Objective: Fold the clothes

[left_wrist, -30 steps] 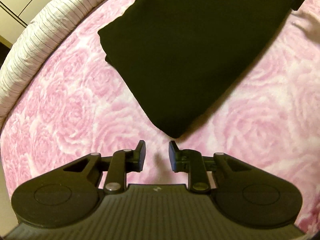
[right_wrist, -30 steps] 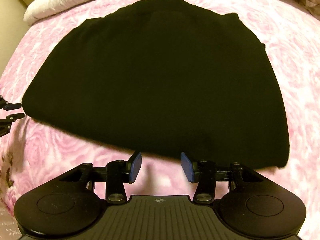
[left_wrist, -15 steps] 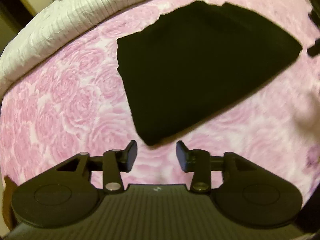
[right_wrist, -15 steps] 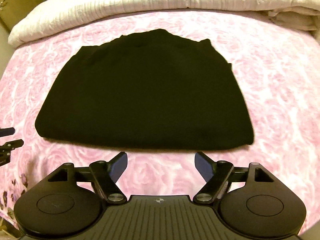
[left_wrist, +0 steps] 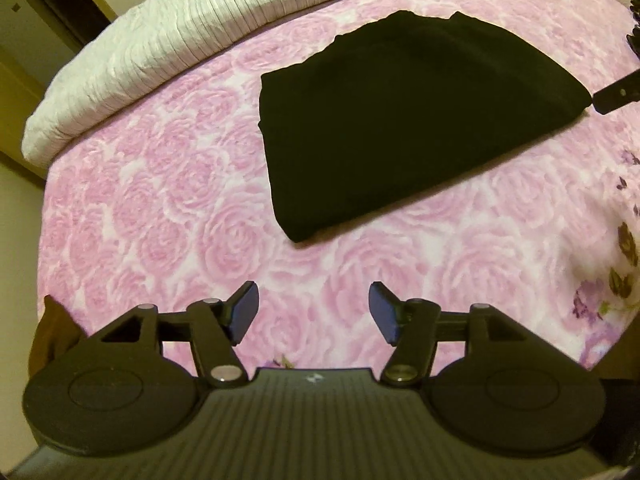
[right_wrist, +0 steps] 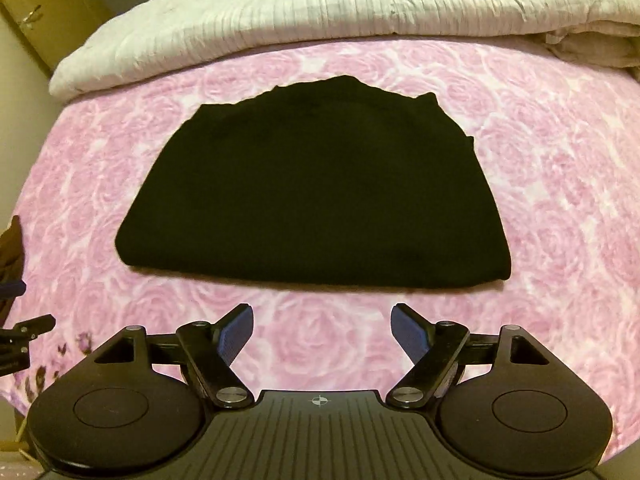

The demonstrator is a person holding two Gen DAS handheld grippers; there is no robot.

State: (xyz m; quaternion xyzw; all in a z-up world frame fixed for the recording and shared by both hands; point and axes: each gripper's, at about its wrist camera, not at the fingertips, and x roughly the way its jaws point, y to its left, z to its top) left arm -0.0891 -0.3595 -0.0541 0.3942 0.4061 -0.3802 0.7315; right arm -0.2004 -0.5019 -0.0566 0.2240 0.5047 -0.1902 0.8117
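Folded black garment [right_wrist: 316, 188] lying mid-frame on the pink rose bedspread [right_wrist: 560, 184].
A white ribbed quilt [right_wrist: 280, 12] is bunching along the top; left gripper [left_wrist: 314, 312] and right gripper [right_wrist: 322, 332] are hovering at the bottom, jaws spread, holding nothing.

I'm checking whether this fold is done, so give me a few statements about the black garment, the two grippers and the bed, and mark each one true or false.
1. The black garment lies folded on the pink rose bedspread. True.
2. The right gripper is shut on the garment's near edge. False: its jaws stand open, short of the garment, holding nothing.
3. The left gripper is open and empty. True.
4. The white quilt covers part of the garment. False: it lies bunched beyond the garment, with pink bedspread showing between them.
5. The garment hangs over the bed's edge. False: bedspread shows on every side of it.
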